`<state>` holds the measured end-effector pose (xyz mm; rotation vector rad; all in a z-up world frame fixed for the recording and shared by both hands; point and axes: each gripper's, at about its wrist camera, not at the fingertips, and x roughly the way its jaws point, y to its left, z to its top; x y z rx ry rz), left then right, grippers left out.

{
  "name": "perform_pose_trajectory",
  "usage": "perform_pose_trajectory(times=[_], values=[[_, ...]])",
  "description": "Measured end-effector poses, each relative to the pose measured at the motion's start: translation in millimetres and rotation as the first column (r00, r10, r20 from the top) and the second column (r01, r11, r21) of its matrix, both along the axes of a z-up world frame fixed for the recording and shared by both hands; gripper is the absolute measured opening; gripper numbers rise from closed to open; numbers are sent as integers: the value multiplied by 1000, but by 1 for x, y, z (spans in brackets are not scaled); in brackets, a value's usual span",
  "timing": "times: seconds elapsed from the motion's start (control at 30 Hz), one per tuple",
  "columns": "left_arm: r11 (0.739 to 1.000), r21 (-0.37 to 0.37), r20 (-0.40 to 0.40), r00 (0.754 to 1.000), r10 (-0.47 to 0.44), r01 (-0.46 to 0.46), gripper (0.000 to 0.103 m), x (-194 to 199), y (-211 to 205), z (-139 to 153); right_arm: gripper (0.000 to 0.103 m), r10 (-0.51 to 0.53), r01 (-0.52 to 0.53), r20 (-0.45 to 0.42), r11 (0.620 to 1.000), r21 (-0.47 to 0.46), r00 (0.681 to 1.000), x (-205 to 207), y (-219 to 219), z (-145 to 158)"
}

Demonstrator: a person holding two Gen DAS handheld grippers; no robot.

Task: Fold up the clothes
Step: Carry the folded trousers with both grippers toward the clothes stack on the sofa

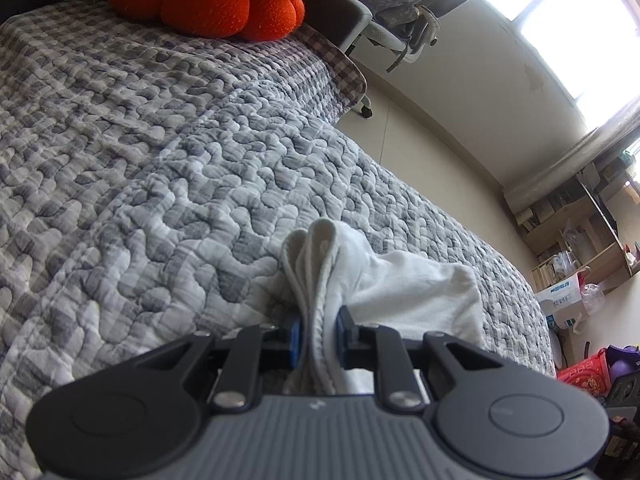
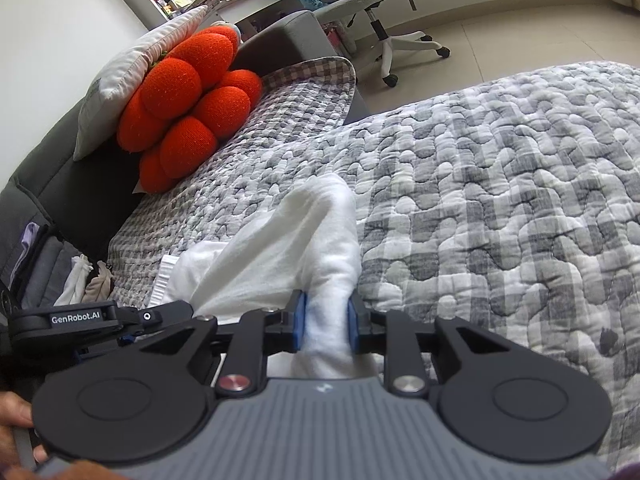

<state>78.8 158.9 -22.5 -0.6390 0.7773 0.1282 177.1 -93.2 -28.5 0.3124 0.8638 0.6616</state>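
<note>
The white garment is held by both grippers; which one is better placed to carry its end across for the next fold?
Probably the right gripper: open quilt lies ahead of its white garment.

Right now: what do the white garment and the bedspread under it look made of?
White garment: soft matte knit, likely cotton; ribbed, corded hem bunched between the left gripper pads. Bedspread: quilted woven cotton, by the look; puffy stitched pebbles, grey-white check, matte.

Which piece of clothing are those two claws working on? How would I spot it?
Find the bed's grey checked quilt. Near its front edge lies a white garment, bunched between the left gripper and right gripper. It is the only plain white cloth there, unlike the orange cushion.
</note>
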Motion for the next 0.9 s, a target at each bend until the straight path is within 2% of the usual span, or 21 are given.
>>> perform_pose_trajectory(times=[0.2,0.43,0.53,0.9], values=[[999,36,19,1000,-10,10,17,-1,-4,5,19,14,-12,46,999,-33,999,-7,6,8],[997,77,59,998,-24,20,17,-3,-9,17,18,26,-26,123,1000,-7,992,-18,8,26],[993,119,69,997,-30,21,17,-3,-12,21,17,36,-33,139,999,-21,990,-20,11,28],[982,186,100,994,-50,31,17,-6,-20,31,17,32,-26,187,999,-38,982,-26,14,34]])
